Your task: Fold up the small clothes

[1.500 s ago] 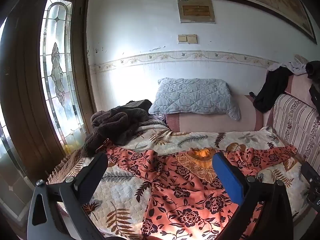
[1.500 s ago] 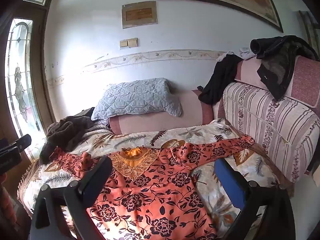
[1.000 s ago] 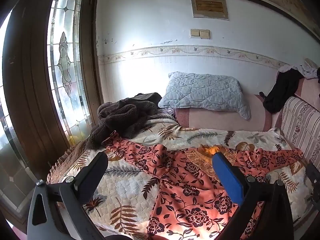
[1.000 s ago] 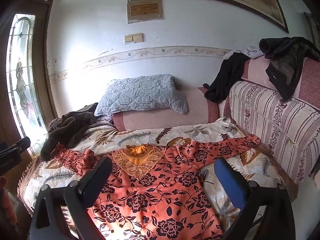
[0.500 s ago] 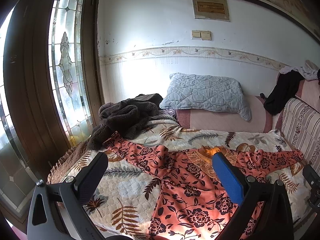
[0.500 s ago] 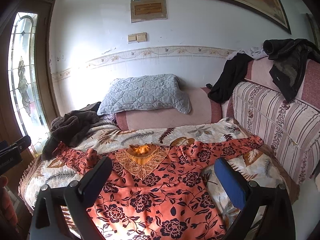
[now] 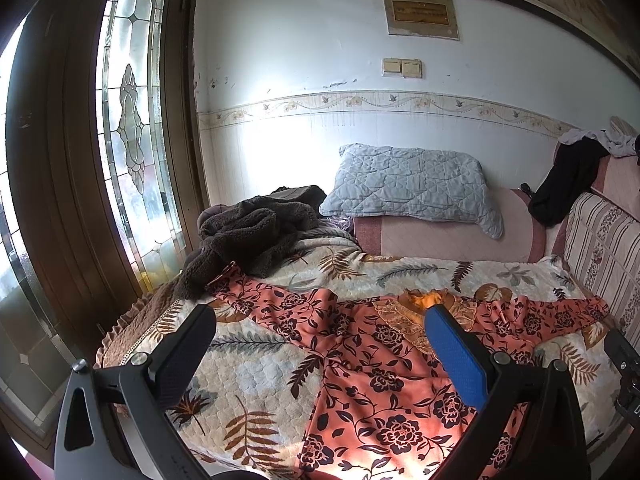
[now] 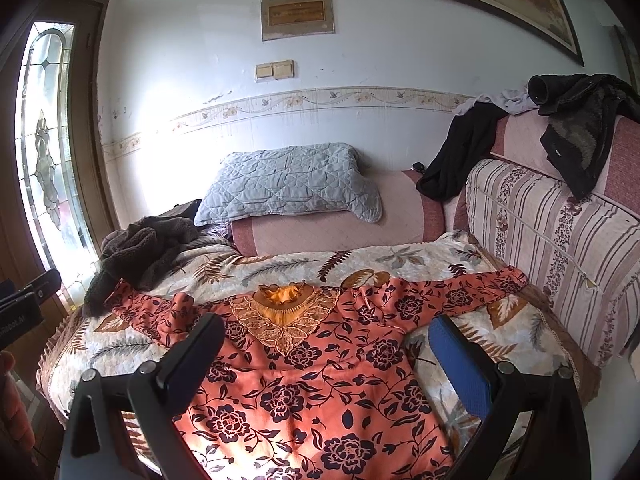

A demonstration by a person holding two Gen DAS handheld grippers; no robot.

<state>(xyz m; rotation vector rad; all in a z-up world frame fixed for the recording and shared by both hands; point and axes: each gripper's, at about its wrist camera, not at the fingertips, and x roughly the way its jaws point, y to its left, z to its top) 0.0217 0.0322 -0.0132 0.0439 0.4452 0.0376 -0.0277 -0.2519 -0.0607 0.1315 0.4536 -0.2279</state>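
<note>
Centrally, an orange floral long-sleeved dress with a lace-trimmed neckline lies spread flat, sleeves outstretched, on the leaf-patterned quilted bed cover. Left gripper and right gripper both hover above it, jaws wide apart and empty. Beyond the dress, a dark brown fleece garment sits bunched at the cover's left corner, beside a pale blue quilted pillow.

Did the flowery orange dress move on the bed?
No. The dress keeps its collar below the grey pillow and its sleeve tip by the striped cushion; only the camera shifted.
</note>
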